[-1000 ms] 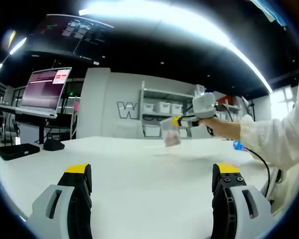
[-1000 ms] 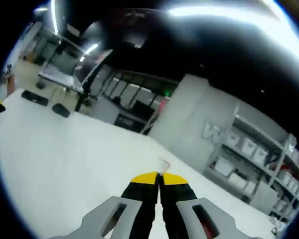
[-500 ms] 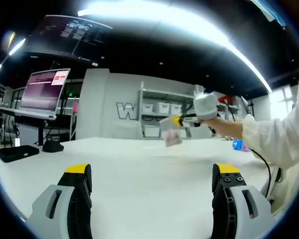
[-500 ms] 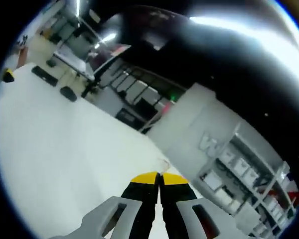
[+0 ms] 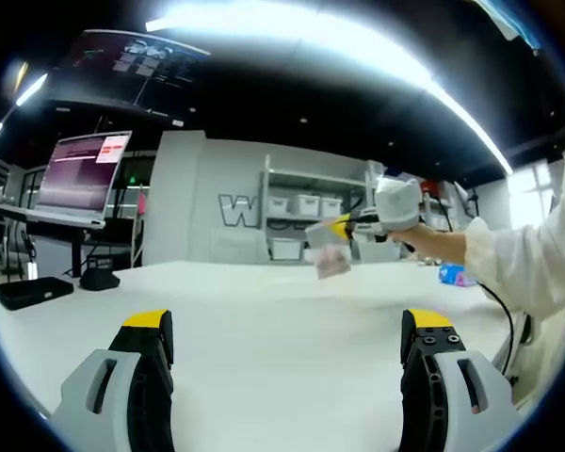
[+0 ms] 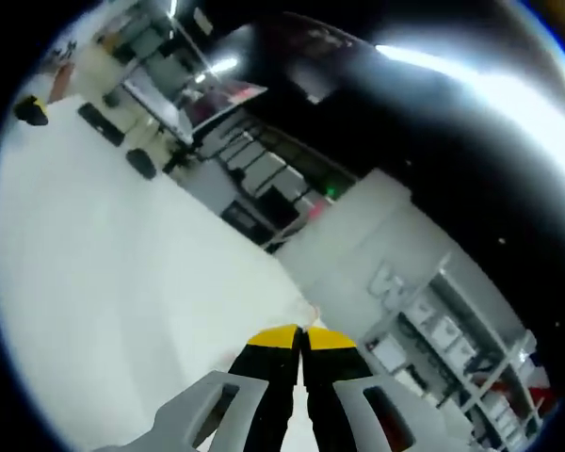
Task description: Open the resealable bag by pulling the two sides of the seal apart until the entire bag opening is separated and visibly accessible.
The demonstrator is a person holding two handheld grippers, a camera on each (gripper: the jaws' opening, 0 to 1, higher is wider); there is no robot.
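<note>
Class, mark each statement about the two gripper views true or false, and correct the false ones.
1. The left gripper has its jaws wide apart. True.
2. The right gripper is open and empty. False: its yellow-tipped jaws are shut on the small clear resealable plastic bag.
3. The bag lies flat on the white table. False: it hangs in the air above it.
4. A lit laptop screen stands beyond the table. True.

Monitor (image 5: pixel 83 169): lit, beyond the surface's (image 5: pixel 282 320) far left edge.
Shelving (image 5: pixel 306 217): holds white bins.
</note>
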